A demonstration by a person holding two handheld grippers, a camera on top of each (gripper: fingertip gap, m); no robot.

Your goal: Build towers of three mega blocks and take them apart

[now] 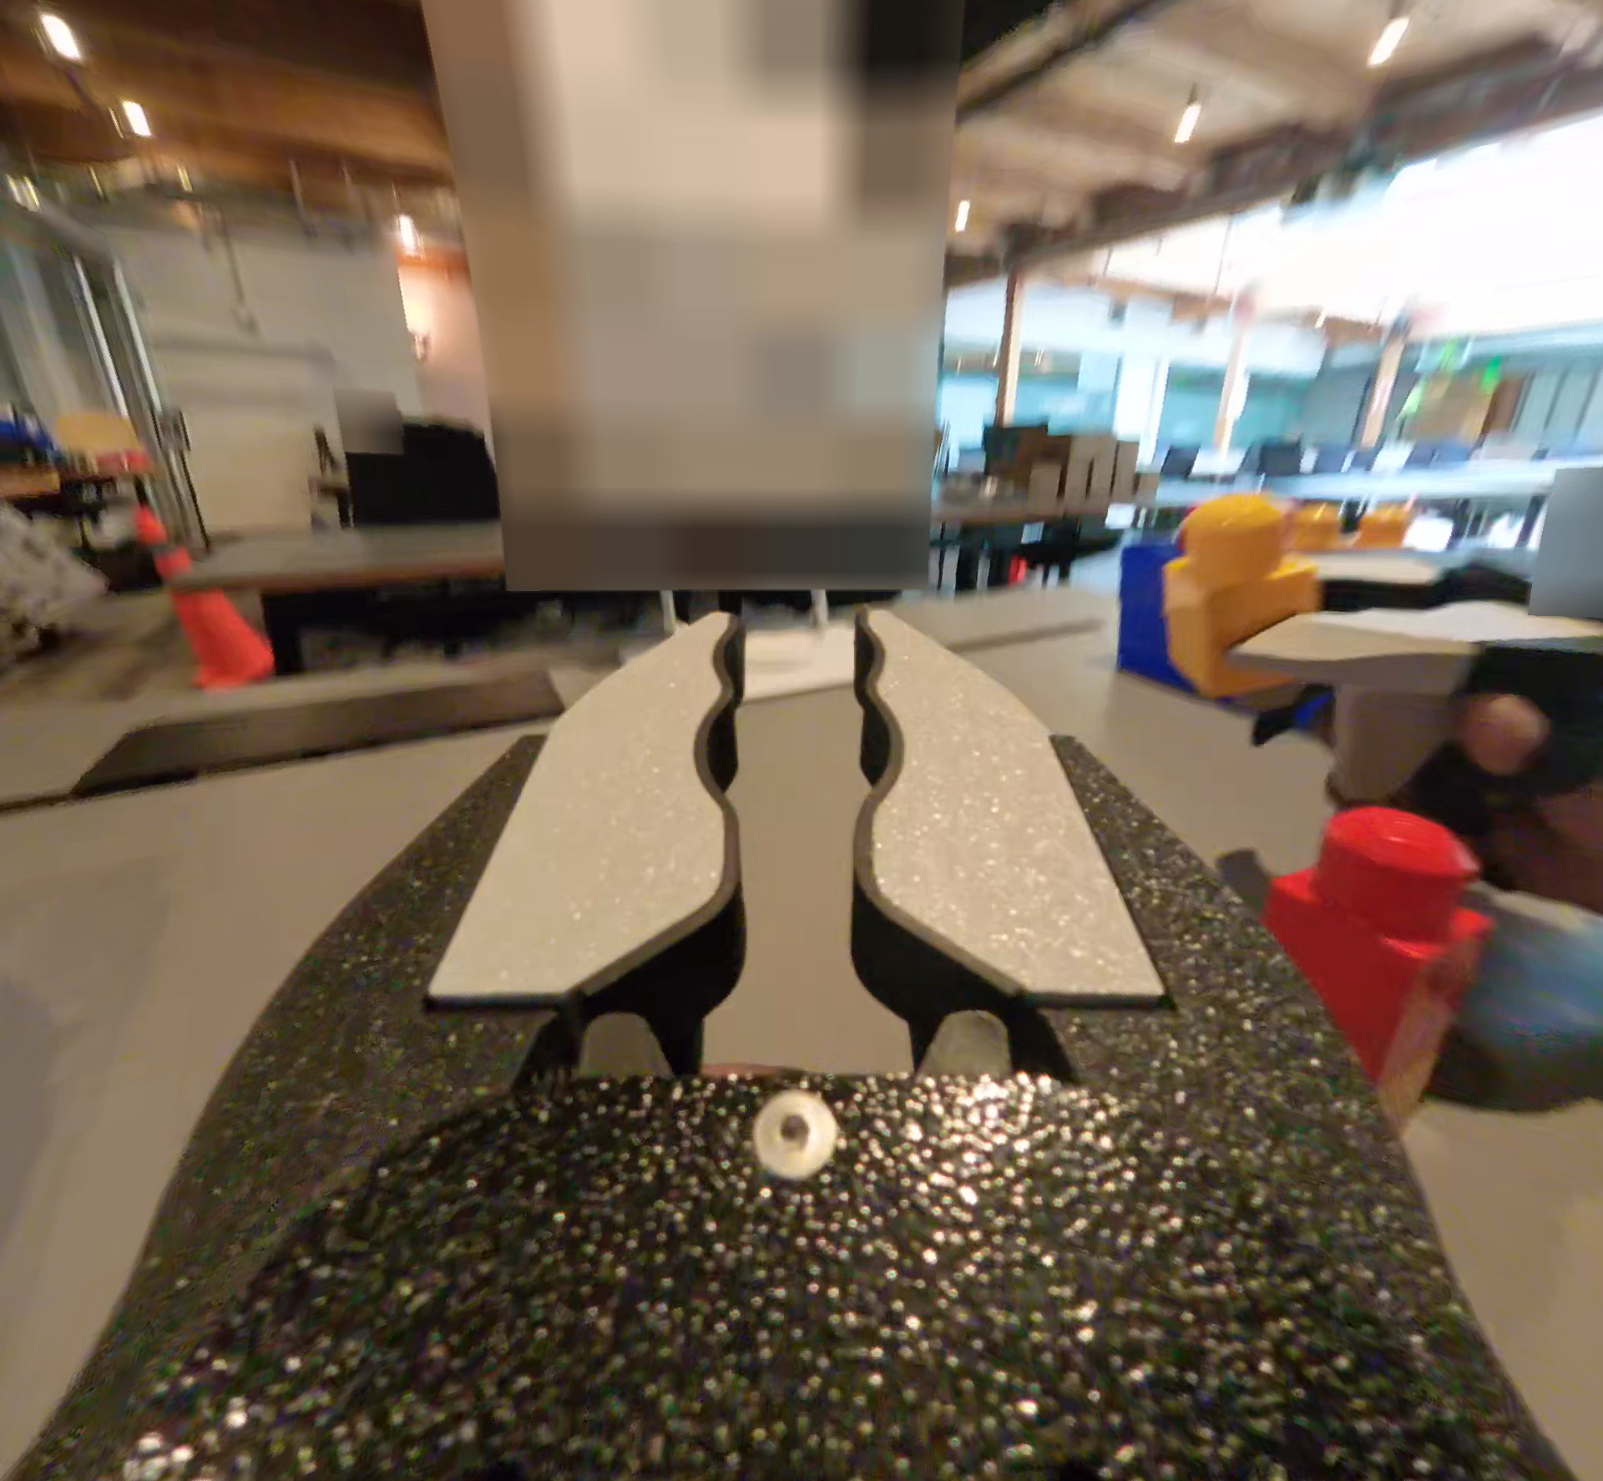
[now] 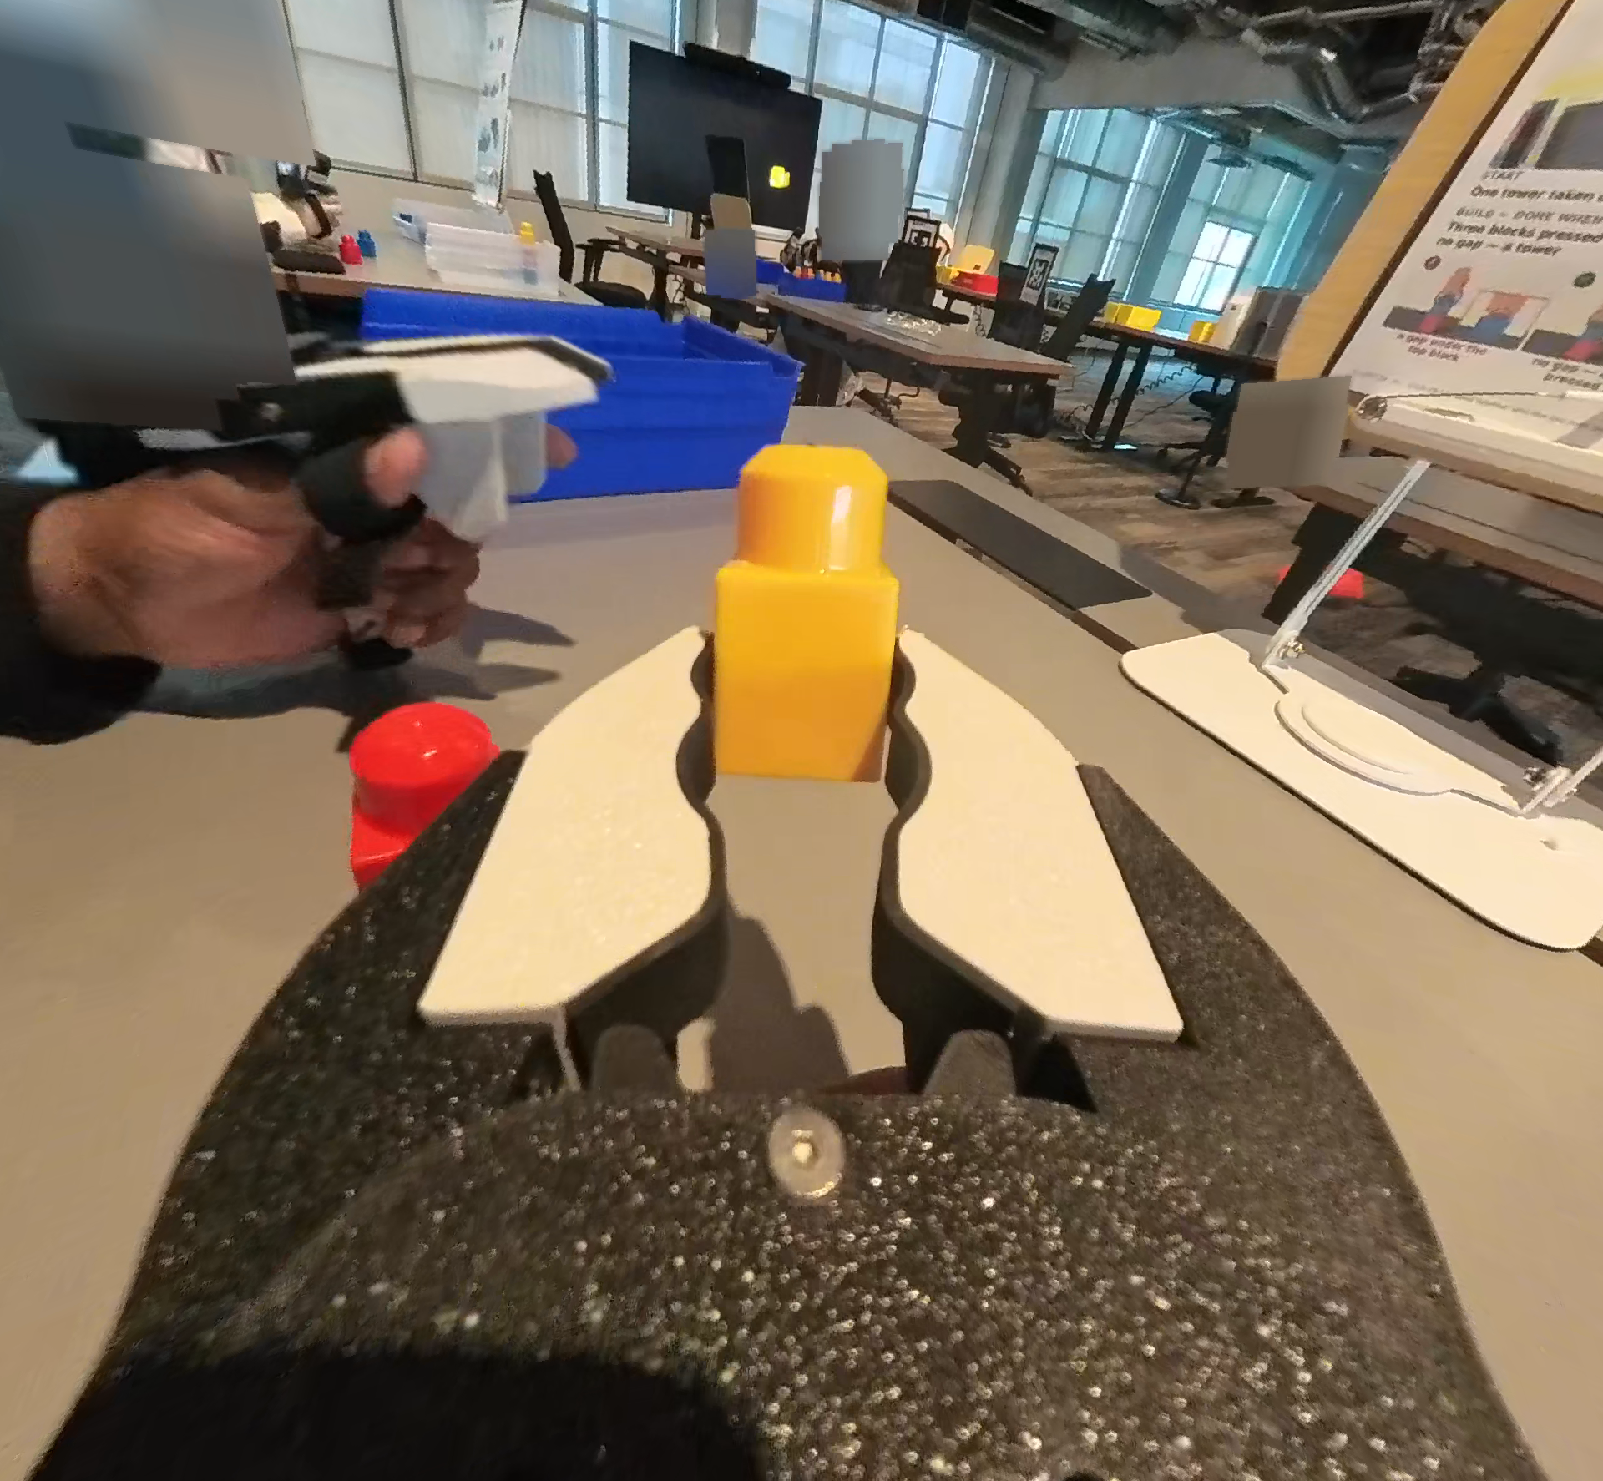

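My right gripper [image 2: 805, 650] is shut on a yellow mega block [image 2: 807, 555], which stands upright between the fingertips just above the grey table [image 2: 173, 919]. A red block [image 2: 416, 771] stands on the table to the left of it. My left gripper [image 1: 800, 641] is empty, its fingers a small gap apart, held over the table. In the left wrist view the red block [image 1: 1379, 936] is at the right, and the yellow block [image 1: 1240, 598] sits in the right gripper's fingers [image 1: 1353, 646] beyond it. A hand holds the left gripper [image 2: 520, 372] at the left of the right wrist view.
A blue bin [image 2: 659, 398] stands at the table's far side. A white stand base [image 2: 1353, 771] with a clear holder and a sign board [image 2: 1475, 225] is at the right. A black mat [image 2: 1015, 546] lies beyond. An orange cone [image 1: 217, 615] is off the table at the left.
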